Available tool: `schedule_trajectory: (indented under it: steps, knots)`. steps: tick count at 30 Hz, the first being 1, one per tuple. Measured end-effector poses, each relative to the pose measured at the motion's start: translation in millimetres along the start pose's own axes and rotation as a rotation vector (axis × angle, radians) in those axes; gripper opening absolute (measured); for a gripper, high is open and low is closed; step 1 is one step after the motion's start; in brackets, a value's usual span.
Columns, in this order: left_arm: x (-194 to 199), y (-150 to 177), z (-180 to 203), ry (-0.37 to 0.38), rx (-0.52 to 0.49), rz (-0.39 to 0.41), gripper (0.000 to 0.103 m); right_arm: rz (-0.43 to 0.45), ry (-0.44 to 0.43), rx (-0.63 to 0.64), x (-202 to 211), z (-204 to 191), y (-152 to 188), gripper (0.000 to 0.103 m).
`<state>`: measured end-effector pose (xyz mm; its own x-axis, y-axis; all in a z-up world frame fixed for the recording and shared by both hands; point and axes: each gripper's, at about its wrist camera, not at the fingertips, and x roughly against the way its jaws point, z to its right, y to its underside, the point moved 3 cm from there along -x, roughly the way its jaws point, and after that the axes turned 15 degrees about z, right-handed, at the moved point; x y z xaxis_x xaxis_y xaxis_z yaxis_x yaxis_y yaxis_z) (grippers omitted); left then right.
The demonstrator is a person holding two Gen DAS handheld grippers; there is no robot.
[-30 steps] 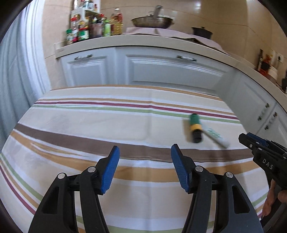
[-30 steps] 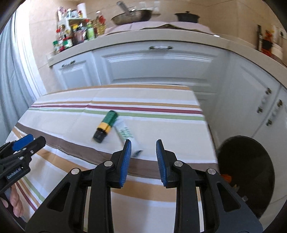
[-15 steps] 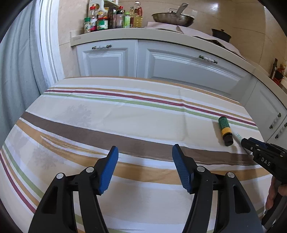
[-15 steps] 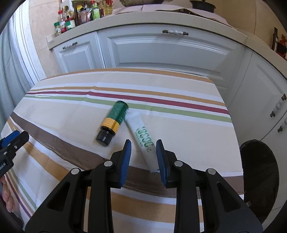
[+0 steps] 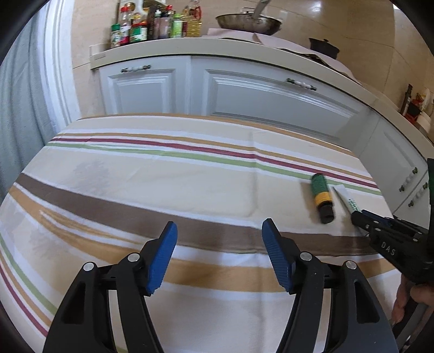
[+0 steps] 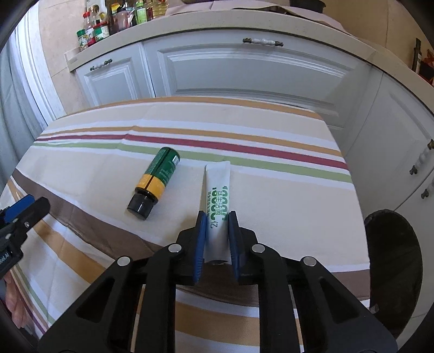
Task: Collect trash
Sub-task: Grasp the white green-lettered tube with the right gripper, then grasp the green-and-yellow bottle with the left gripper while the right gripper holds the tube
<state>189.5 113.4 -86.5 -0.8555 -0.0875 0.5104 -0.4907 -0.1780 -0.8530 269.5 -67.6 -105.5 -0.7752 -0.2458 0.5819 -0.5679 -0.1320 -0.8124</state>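
A white tube with green print (image 6: 218, 195) lies on the striped tablecloth (image 6: 284, 190). My right gripper (image 6: 218, 217) has its blue fingers on both sides of the tube's near end, pressed to it. A green and yellow bottle with a black cap (image 6: 156, 182) lies on its side just left of the tube. In the left wrist view the bottle (image 5: 321, 197) and the tube (image 5: 345, 197) lie at the right, with the right gripper (image 5: 355, 216) over the tube. My left gripper (image 5: 218, 233) is open and empty above the cloth.
A black trash bin (image 6: 393, 268) stands on the floor right of the table. White kitchen cabinets (image 5: 265, 95) run behind the table, with jars and bottles (image 5: 152, 24) and a pan (image 5: 248, 20) on the counter. The table's right edge (image 6: 360, 217) is near the tube.
My right gripper moved forward and down onto the white tube and closed around its near end. My left gripper stayed open and shifted slightly over the cloth.
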Motion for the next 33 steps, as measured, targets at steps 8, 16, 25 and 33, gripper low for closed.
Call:
schedule_trajectory:
  steps: [8,16,25,33]
  knots:
    - [-14,-3,43,0.082,-0.044,-0.011,0.064,0.055,0.052,-0.016,9,27,-12,0.015]
    - [-35,-7,80,0.143,-0.071,-0.032,0.064,0.081,0.09,-0.066,13,63,-15,0.016]
    - [-63,-2,106,0.157,-0.117,-0.09,0.06,0.095,0.099,-0.1,21,86,-11,0.016]
    - [-71,1,114,0.152,-0.167,-0.107,0.025,0.099,0.093,-0.115,23,92,-7,0.016]
